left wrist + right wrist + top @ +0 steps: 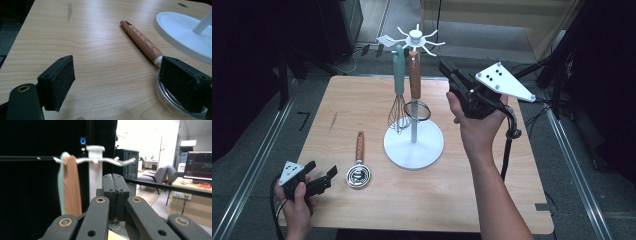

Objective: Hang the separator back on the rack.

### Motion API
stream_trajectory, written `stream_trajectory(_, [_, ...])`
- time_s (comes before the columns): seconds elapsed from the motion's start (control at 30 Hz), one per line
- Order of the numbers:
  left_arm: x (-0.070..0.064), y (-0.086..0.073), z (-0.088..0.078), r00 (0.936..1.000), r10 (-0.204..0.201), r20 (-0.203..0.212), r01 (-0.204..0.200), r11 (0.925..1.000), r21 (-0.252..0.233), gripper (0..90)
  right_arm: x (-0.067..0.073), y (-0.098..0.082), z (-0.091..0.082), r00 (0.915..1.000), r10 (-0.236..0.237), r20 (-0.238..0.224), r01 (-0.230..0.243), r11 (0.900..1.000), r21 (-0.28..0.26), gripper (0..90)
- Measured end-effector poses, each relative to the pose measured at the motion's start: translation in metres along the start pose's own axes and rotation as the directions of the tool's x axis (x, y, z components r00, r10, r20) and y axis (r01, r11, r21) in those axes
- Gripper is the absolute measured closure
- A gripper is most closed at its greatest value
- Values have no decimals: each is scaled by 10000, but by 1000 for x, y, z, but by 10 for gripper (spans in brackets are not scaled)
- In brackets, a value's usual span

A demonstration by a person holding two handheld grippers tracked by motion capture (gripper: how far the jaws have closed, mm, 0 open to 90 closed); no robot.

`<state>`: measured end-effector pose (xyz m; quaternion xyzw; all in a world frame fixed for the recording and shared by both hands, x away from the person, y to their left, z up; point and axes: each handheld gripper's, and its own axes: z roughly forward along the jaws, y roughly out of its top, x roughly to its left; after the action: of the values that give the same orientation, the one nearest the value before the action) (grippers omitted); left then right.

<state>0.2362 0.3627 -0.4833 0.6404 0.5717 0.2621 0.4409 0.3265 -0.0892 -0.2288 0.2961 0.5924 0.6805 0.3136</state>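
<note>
- Item in hand: a wooden-handled strainer (358,167) lies flat on the table (492,200), lower left of centre in the high view, the last utensil not on the rack.
- Long axis: its handle runs up the frame and away from the person, the round metal bowl at the near end. In the left gripper view the handle (142,42) slants from upper centre down to the right.
- Relation to left gripper (319,181): the strainer sits just to the right of the jaw tips, near but apart. The jaws stand wide with nothing between them; in its own view the right-hand pad (182,85) overlaps the bowl's rim, and contact cannot be told.
- Nearer hand: the left by far; the likely next move is a short shift rightward to straddle the handle.
- Left hand (294,202): low, at the lower left table corner, gripper held about level and pointing right.
- Right gripper (452,72): raised at upper right of centre, jaws pressed together on nothing, pointing left toward the top of the white rack (414,145).
- Rack contents: a teal-handled whisk (398,95) and a second wooden-handled utensil (414,80) hang side by side.
</note>
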Motion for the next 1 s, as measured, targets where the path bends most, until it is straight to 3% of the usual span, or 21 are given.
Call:
stream_trajectory(0.27, [-1,0,0,10000,20,-15,-20,10000,-17,135,-8,-22,-14,9993,-139,339,123,9988,482,865])
stream_trajectory(0.5, [-2,0,0,9996,156,-244,-155,9999,39,133,-11,-49,-29,9971,-194,732,114,9940,1087,691])
stream_trajectory(0.7, [-2,-1,-1,9996,272,40,-272,9996,10,112,-13,-73,-42,9952,-239,948,85,9871,1597,556])
stream_trajectory(0.87, [-5,0,1,9986,522,-89,-520,9984,239,133,-16,-92,-54,9918,-212,1262,-42,9804,1970,456])
stream_trajectory(1.0, [-6,1,2,9972,747,-90,-742,9961,473,150,-20,-109,-66,9905,-216,1356,-102,9733,2294,458])
